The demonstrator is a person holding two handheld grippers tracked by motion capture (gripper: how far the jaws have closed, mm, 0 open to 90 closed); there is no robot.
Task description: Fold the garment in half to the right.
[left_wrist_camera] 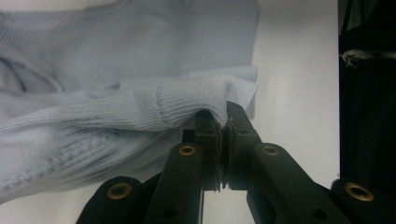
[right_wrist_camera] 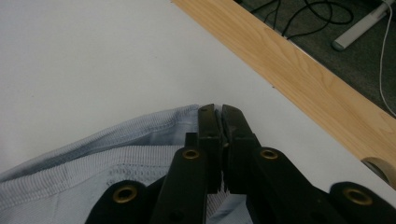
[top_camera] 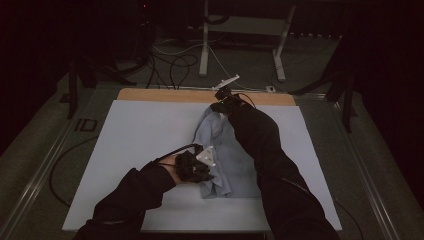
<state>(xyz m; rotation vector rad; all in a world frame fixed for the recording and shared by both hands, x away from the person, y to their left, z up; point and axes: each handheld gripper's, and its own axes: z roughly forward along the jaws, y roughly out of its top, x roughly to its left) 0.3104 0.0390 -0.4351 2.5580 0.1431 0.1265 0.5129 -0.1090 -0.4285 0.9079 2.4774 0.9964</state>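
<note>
Knitwear in pale blue, a sweater (top_camera: 227,155), lies crumpled on the white tabletop (top_camera: 135,145), stretching from near the far wooden edge (top_camera: 165,95) back toward the near edge, right of the middle. The left gripper (top_camera: 202,165) sits at the garment's near left side with its jaws pressed together on a ribbed cuff (left_wrist_camera: 191,100). The right gripper (top_camera: 222,102) is at the garment's far end, jaws clamped on the ribbed hem (right_wrist_camera: 154,123) just short of the wooden edge.
</note>
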